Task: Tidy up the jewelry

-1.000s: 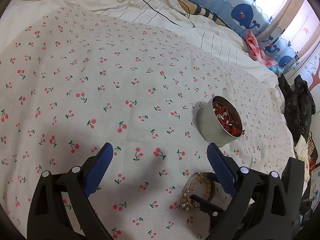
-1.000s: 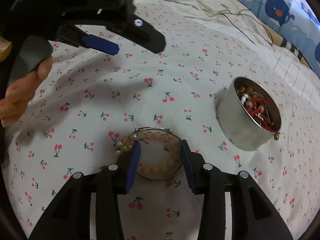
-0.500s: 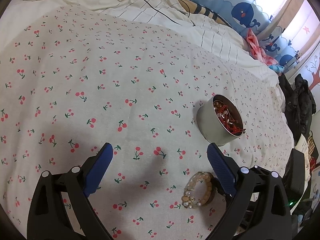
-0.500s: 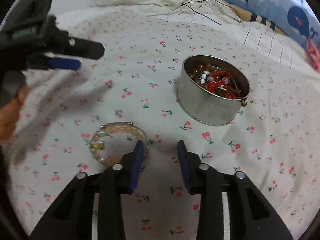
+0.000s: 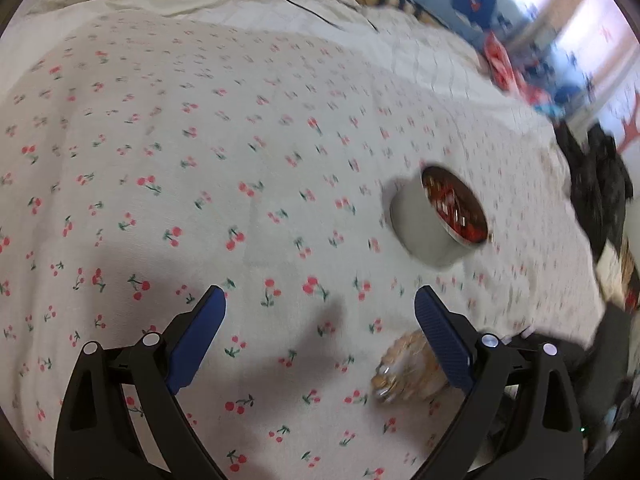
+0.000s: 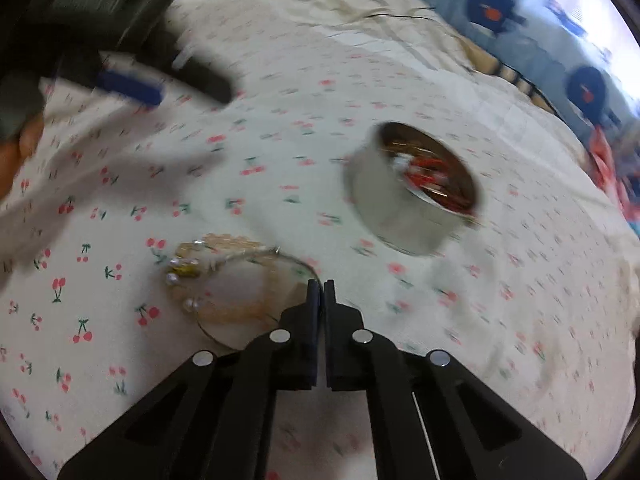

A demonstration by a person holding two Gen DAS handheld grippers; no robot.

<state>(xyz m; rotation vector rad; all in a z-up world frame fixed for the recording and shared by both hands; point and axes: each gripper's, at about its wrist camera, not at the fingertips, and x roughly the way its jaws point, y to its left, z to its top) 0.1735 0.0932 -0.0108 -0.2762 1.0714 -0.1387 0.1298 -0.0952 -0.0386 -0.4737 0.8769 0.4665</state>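
A beaded bracelet with a thin wire ring point(image 6: 224, 280) lies on the cherry-print sheet point(image 6: 248, 184). My right gripper point(image 6: 321, 285) is shut on the ring's right edge. A round metal tin point(image 6: 408, 196) full of red and gold jewelry stands beyond it to the right. In the left wrist view my left gripper point(image 5: 320, 312) is open and empty above the sheet, the tin point(image 5: 436, 220) ahead to its right and the bracelet point(image 5: 404, 372) beside its right finger. Both views are motion-blurred.
The left gripper and the hand holding it point(image 6: 100, 60) show at the upper left of the right wrist view. Rumpled bedding with a black cable point(image 5: 304, 4) lies at the back. Dark clothes point(image 5: 600, 184) lie off the bed's right edge.
My right gripper has closed on the bracelet's wire ring; half a second ago it was open beside it. Both cameras have shifted and blurred. The left gripper stays open.
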